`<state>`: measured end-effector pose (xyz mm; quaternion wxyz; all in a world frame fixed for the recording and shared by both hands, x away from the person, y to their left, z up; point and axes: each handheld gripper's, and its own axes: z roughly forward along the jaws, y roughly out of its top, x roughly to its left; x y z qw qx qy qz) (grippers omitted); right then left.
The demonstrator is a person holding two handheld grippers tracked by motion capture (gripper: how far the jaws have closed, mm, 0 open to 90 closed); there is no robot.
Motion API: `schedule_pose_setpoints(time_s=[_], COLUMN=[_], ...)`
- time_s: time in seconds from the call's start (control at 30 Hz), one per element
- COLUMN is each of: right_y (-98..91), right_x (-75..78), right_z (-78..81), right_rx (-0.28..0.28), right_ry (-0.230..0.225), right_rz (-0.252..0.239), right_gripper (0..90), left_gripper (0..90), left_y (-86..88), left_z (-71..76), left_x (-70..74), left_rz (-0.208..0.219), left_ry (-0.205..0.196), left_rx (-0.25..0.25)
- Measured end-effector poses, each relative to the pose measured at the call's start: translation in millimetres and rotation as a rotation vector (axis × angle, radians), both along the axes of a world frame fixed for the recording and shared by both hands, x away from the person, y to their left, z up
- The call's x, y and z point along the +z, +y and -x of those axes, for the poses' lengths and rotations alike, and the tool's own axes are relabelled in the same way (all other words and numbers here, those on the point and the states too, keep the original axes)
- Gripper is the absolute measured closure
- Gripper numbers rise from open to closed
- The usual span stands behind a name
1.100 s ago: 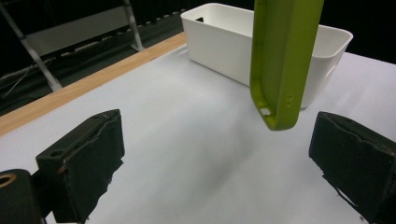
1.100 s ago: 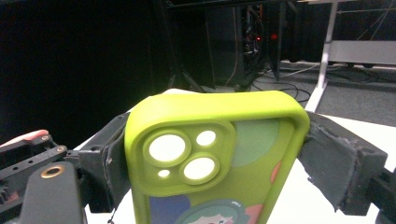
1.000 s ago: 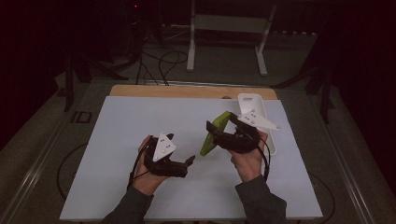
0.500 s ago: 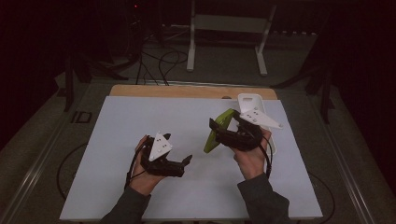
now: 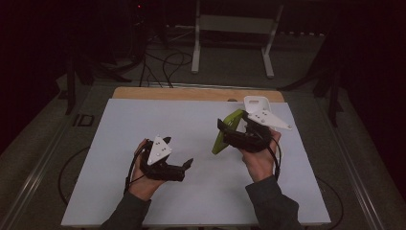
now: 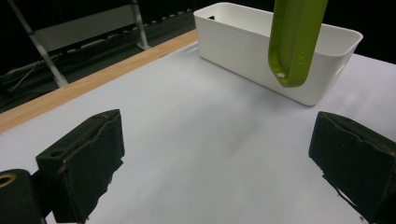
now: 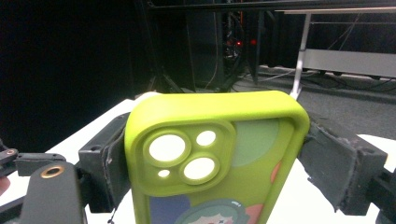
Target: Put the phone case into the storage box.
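Since the earlier pictures, your left claw (image 5: 187, 164) has drifted slightly down and toward you, while your right claw (image 5: 221, 128) has stayed put, clamped on the green phone case (image 5: 225, 132). From the high view, the case hangs tilted above the white counter (image 5: 143, 124), its lower end pointing down toward the middle of the counter, and a white bin (image 5: 256, 104) sits just behind your right hand (image 5: 258, 158) near the far edge. Your left hand (image 5: 143, 179) holds its claw low over the counter, jaws spread and pointing toward the case, well short of it. From the left gripper view, both black jaws stand wide apart with nothing between them; the case's rounded end (image 6: 294, 42) dangles from the top edge, in front of the white bin (image 6: 243, 46). From the right gripper view, the case (image 7: 210, 154) sits squeezed between the two jaws, camera cut-outs facing you, a cartoon print below. To hand over or reseat the case well, bring the left claw up level with its free end, square the jaws to its flat sides, and close before the right lets go. The case's lower half is cut off in the right gripper view, its upper part in the left gripper view, the bin's inside cannot be seen, and the room behind is too dark to read.
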<state>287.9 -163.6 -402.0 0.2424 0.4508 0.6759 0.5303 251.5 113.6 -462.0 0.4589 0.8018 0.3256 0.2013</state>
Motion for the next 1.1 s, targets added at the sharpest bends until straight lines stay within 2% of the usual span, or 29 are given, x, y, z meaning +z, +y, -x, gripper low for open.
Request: schedule_pose_setpoints(time_s=[0.77, 1.1], right_y=[-10.3, -19.3], right_x=[3.1, 10.8], right_z=[-7.5, -11.3], right_rx=[-0.04, -0.068], right_ry=[-0.002, -0.018], right_rz=[0.018, 0.017], right_gripper=[17.0, 17.0], left_gripper=[3.8, 4.0], left_y=[17.2, 25.9], left_z=[-0.1, 0.1], left_x=[0.4, -0.2], left_rz=[0.01, 0.017], left_ry=[0.004, 0.005], left_rx=[0.037, 0.055])
